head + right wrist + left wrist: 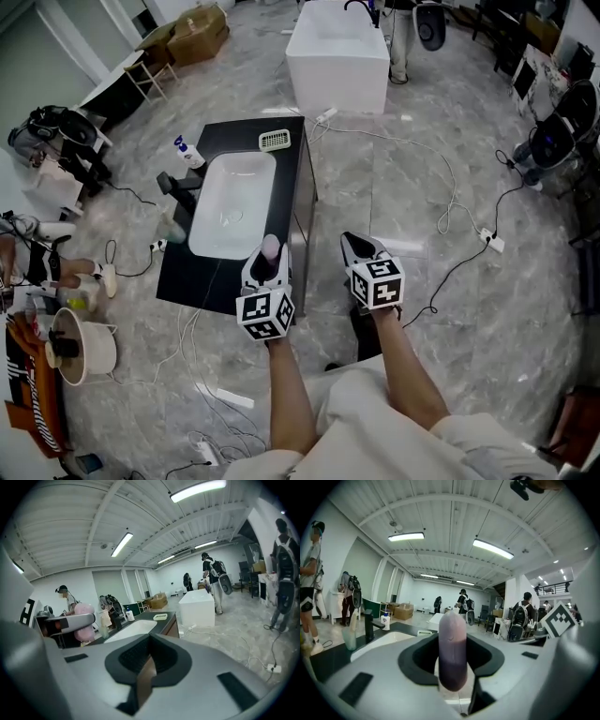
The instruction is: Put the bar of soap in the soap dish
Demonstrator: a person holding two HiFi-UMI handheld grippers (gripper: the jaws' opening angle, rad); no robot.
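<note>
A pale pink bar of soap stands upright in my left gripper, which is shut on it over the front right corner of the black counter. In the left gripper view the soap fills the gap between the jaws. The white slotted soap dish lies at the counter's far end, beyond the white sink, and also shows small in both gripper views. My right gripper hovers shut and empty over the floor, right of the counter.
A black faucet and a soap dispenser bottle stand left of the sink. A white tub sits on the floor beyond the counter. Cables and a power strip trail across the marble floor at right. People stand in the background.
</note>
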